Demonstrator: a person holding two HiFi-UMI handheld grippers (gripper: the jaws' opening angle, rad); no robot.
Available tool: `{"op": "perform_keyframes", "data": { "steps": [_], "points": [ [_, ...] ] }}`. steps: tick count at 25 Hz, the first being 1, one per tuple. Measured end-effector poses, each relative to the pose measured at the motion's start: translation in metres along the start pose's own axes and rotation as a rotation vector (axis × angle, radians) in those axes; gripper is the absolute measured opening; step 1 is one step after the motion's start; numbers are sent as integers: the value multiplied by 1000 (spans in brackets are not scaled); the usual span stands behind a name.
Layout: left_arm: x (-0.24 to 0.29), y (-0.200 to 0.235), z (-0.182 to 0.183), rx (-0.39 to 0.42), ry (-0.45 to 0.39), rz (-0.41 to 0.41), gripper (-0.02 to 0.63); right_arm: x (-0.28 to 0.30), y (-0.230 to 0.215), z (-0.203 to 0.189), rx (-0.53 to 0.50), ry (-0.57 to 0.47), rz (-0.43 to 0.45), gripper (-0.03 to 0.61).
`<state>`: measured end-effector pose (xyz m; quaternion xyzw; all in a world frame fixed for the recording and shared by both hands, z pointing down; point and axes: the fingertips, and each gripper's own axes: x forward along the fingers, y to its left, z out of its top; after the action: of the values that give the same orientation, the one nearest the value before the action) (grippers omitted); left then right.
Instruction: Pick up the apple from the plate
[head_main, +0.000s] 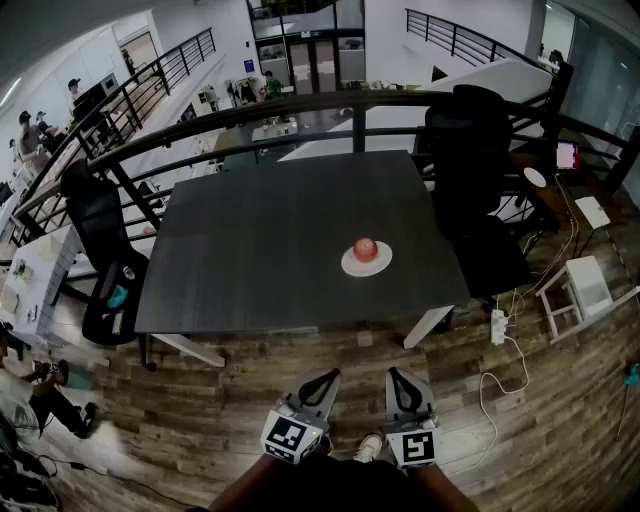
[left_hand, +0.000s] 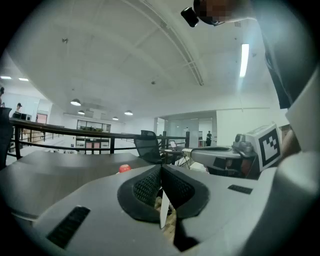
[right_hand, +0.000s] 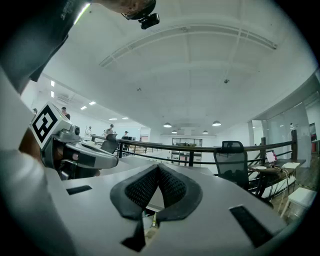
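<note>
A red apple (head_main: 365, 249) sits on a small white plate (head_main: 347, 266) toward the right front of a dark table (head_main: 260, 250). Both grippers are held low, well short of the table's near edge and apart from the apple. My left gripper (head_main: 324, 381) is shut with nothing in it; in the left gripper view its pads (left_hand: 150, 185) meet, and the apple (left_hand: 124, 169) shows small beyond them to the left. My right gripper (head_main: 398, 379) is also shut and empty, its pads (right_hand: 169, 185) touching at the tip in the right gripper view.
A black office chair (head_main: 470, 150) stands at the table's far right corner and another (head_main: 100, 250) at its left side. A black railing (head_main: 300, 110) runs behind the table. On the wooden floor to the right are a white stool (head_main: 590, 290), a power strip (head_main: 498, 325) and cables.
</note>
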<state>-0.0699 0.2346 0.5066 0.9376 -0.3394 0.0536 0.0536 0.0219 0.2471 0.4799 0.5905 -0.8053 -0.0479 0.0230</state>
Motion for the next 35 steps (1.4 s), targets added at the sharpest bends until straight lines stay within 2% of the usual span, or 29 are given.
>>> {"op": "perform_keyframes", "data": {
  "steps": [6,15,25,32,35],
  "points": [
    [-7,-9,8,-29,-22,-4,23,-7,5,3,12,4,-5,25],
    [-10,2,7,0,-17,4,23,0,14,1,13,68,6,25],
    [0,41,16,19,-28,-24,23,43,20,10,18,52,-11,25],
    [7,73,27,14,-64,-94,23,85,39,-11,-10,129,-9,25],
    [8,90,27,13,-62,-99,23,98,47,-9,-9,137,-19,25]
  ]
}}
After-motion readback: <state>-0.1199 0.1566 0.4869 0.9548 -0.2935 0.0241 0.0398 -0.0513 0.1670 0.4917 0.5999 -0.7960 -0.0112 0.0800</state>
